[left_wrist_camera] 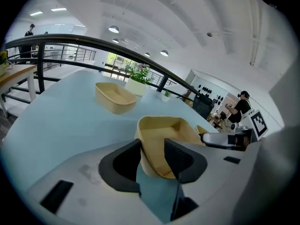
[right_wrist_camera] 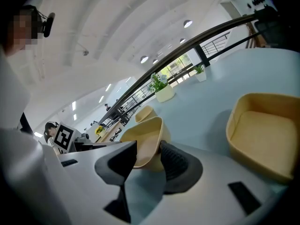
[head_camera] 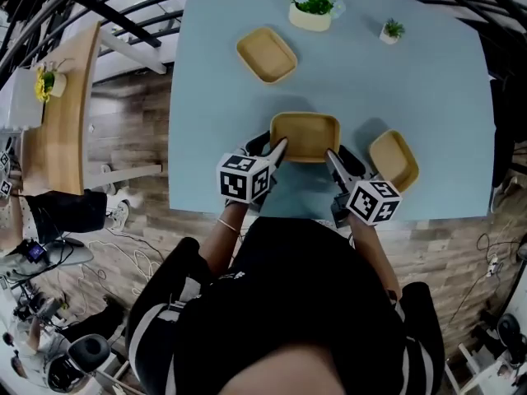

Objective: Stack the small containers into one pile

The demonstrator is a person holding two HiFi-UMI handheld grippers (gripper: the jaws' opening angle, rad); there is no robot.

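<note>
Three shallow tan containers are on the light blue table [head_camera: 428,81]. The middle container [head_camera: 305,135] is gripped from both sides. My left gripper [head_camera: 278,148] is shut on its near left wall, one jaw inside and one outside, as the left gripper view shows [left_wrist_camera: 152,156] on that container [left_wrist_camera: 164,135]. My right gripper [head_camera: 333,161] is shut on its near right wall; the right gripper view shows it [right_wrist_camera: 149,157] on the same container [right_wrist_camera: 145,139]. A second container [head_camera: 266,54] lies far left, a third [head_camera: 394,160] close on the right. I cannot tell whether the held one touches the table.
A potted plant in a cream planter [head_camera: 310,6] and a tiny plant pot [head_camera: 391,31] stand at the table's far edge. The table's near edge runs just under both grippers. A wooden side table [head_camera: 58,113] is off to the left.
</note>
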